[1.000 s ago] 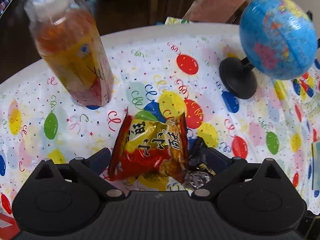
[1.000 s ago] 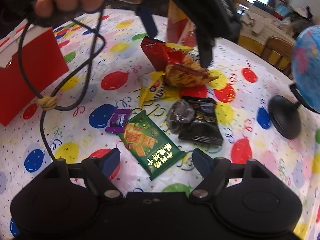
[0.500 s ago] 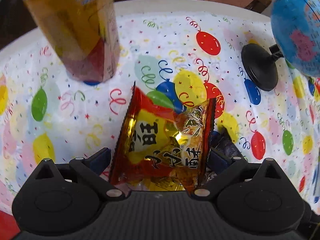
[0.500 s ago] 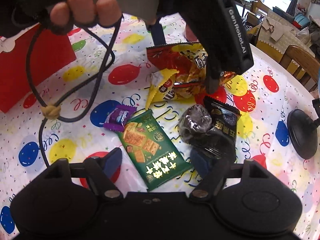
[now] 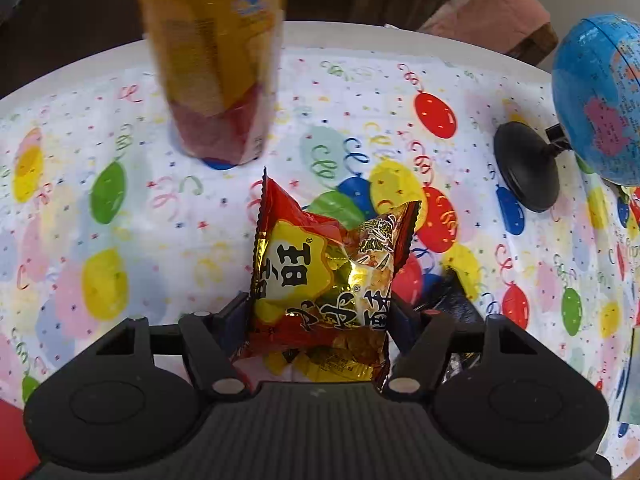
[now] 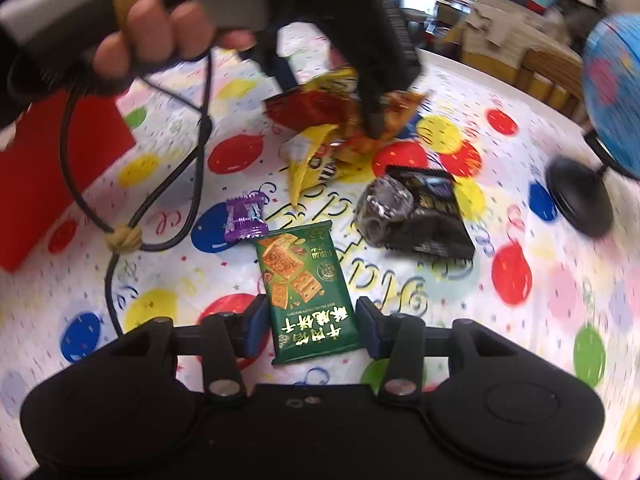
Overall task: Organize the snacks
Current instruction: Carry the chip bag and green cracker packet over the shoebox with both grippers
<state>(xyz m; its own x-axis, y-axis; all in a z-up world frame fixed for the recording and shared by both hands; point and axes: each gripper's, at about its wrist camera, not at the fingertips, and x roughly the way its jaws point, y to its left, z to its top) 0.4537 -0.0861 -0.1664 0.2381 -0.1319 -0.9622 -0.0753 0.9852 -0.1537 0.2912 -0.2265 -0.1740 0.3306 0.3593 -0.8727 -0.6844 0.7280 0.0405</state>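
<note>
My left gripper (image 5: 318, 318) is shut on a red and yellow snack bag (image 5: 328, 272) and holds it just above the balloon-print tablecloth (image 5: 120, 240). The right wrist view shows the same bag (image 6: 320, 112) pinched by the left gripper (image 6: 332, 112), lifted off the table. My right gripper (image 6: 310, 326) has its jaws on both sides of a green cracker packet (image 6: 306, 288) that lies flat; small gaps show at the pads. A yellow candy bag (image 6: 312, 160), a black packet (image 6: 424, 216) and a purple candy (image 6: 244, 216) lie beyond it.
A tall orange drink bottle (image 5: 212, 60) stands at the far left. A blue globe (image 5: 600, 100) on a black base (image 5: 526, 168) stands at the right. A red box (image 6: 48, 176) sits at the left. A black cable (image 6: 192, 168) hangs from the left hand.
My left gripper closed on the red and yellow bag and lifted it. My right gripper moved forward over the green packet and narrowed its jaws around it.
</note>
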